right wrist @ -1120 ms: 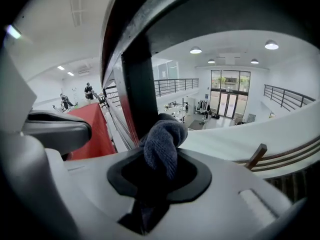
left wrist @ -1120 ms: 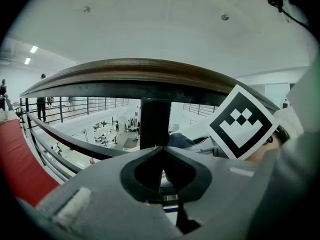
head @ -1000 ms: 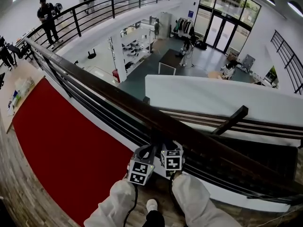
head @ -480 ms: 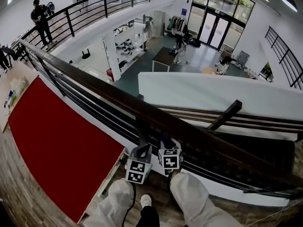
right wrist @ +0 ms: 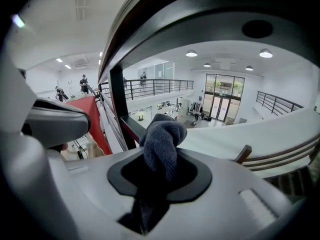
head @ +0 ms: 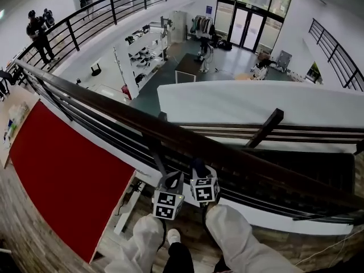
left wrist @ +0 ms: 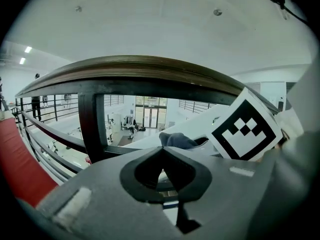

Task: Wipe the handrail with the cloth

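Note:
The dark brown wooden handrail (head: 131,121) runs from upper left to lower right on black metal railing. In the head view both grippers sit just under it, side by side. My right gripper (head: 198,172) is shut on a grey-blue cloth (right wrist: 162,141), whose bunched end pokes up towards the rail's underside (right wrist: 200,14). My left gripper (left wrist: 161,150) is shut with nothing between its jaws, below the handrail (left wrist: 150,66). The cloth (left wrist: 177,140) and the right gripper's marker cube (left wrist: 245,129) show just to its right.
A black railing post (head: 153,152) stands just left of the grippers, and a diagonal brace (head: 263,128) to the right. A red carpet (head: 62,164) lies on the wooden floor at left. Beyond the rail is a drop to a lower hall. People stand by the far railing (head: 37,33).
Both grippers and the cloth have shifted right along the handrail; the black post that was level with them now stands to their left. The red carpet has slid left in view.

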The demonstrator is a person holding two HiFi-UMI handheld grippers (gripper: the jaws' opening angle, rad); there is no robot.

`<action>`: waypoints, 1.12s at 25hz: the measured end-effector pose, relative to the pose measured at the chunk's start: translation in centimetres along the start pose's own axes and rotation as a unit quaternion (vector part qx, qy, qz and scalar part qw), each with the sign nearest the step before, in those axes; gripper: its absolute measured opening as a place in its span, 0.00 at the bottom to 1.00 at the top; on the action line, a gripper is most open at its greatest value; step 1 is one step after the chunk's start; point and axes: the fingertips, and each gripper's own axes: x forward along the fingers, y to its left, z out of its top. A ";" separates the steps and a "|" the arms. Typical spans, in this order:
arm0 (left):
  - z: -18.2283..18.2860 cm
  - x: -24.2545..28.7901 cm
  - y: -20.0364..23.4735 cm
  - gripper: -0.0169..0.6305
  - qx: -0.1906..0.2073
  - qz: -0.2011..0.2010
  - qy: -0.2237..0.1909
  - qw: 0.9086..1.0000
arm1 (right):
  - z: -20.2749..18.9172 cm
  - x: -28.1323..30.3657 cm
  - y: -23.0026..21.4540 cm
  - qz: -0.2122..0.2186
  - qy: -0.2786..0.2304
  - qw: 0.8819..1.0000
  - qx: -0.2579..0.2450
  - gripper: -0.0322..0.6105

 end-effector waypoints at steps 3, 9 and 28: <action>-0.2 0.6 -1.6 0.03 -0.001 -0.008 0.005 1.000 | -1.4 -0.9 -1.3 -0.006 0.004 1.000 0.003 0.20; -0.5 2.6 -5.9 0.03 0.001 -0.026 0.012 1.000 | -3.2 -3.3 -5.1 -0.025 -0.013 1.000 0.006 0.20; -3.0 8.3 -24.1 0.03 0.043 -0.138 0.049 0.988 | -11.5 -13.2 -18.8 -0.105 -0.038 0.989 0.092 0.20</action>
